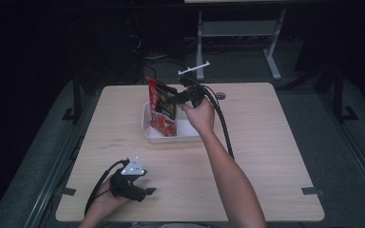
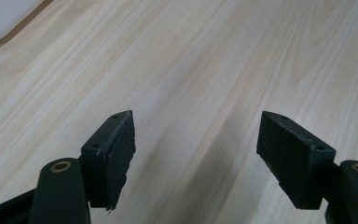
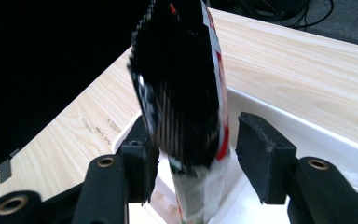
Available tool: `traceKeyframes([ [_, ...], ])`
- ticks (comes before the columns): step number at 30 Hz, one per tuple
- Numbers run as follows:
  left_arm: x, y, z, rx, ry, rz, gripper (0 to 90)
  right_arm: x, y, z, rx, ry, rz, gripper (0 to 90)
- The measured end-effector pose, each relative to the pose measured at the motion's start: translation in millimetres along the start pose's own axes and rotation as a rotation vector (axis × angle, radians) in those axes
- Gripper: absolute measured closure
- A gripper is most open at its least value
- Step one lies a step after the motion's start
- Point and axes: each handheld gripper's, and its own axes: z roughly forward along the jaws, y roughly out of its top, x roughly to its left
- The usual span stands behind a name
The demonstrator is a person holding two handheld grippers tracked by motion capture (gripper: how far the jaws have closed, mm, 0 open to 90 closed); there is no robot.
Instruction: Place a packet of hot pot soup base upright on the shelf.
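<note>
- Right gripper view: right gripper [image 3: 193, 154] released, jaws apart around the snack bag [image 3: 182, 93], which stands upright in the white tray [image 3: 307, 135] mid-desk.
- Left gripper [image 1: 132, 183] gapes empty near the desk's [image 1: 266, 142] front edge.

Snack bag [image 1: 163, 107] standing upright in white tray [image 1: 190, 134], blocking tray's left half; right half bare, reachable from above. Wide bare table [image 1: 266, 142] toward right edge and near edge. Left gripper [image 1: 145, 192] parked at near-left corner.
</note>
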Motion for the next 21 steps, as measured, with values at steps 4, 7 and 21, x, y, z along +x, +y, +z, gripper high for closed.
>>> traceKeyframes([
  [4,-1.8,1.0,0.7,0.003,-0.006,0.003,27.7,-3.0,-5.9,-8.9,-0.002,0.016,-0.006,47.1],
  [7,-2.1,1.2,0.7,0.001,-0.008,0.001,27.7,-5.5,-10.7,-15.3,0.0,0.023,-0.005,46.4],
  [21,-1.5,0.5,0.8,0.005,0.0,0.001,27.6,-11.6,-33.8,-46.2,0.0,0.078,-0.026,42.5],
])
